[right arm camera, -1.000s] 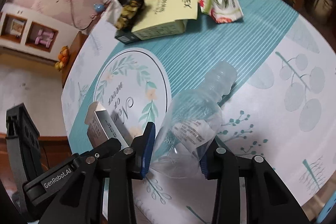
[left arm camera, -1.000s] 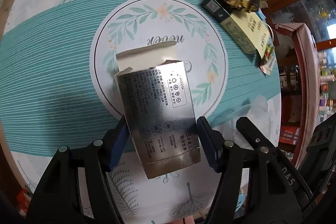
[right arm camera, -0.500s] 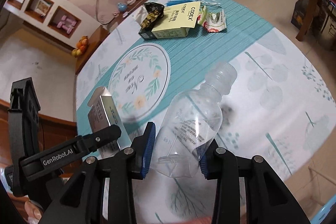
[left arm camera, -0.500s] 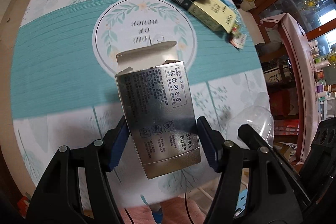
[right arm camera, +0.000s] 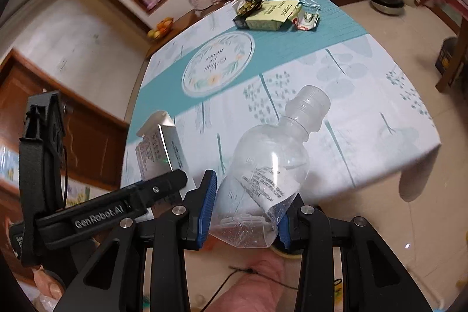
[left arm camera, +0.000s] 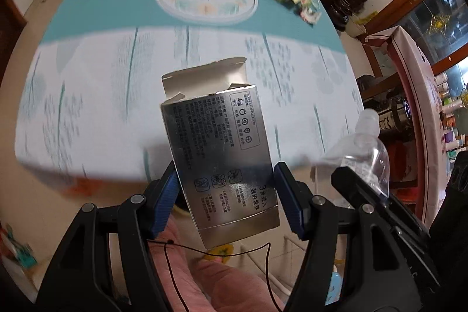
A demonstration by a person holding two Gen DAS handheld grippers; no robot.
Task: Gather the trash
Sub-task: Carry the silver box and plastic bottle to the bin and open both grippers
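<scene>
Above the near edge of the table [left arm camera: 87, 113], the left gripper [left arm camera: 226, 195] is clamping a silver carton [left arm camera: 216, 148] between its blue pads, the carton's flap standing open at the far end. Just right of that carton, the right gripper [right arm camera: 244, 209] is pinching the base of a clear plastic bottle [right arm camera: 272, 165], neck pointing away over the table. Farther across the table, beyond its round wreath print [right arm camera: 218, 65], a dark wrapper [right arm camera: 248, 3], a yellow-green box [right arm camera: 273, 15] and a red-and-white packet [right arm camera: 307, 19] are lying together in a row.
</scene>
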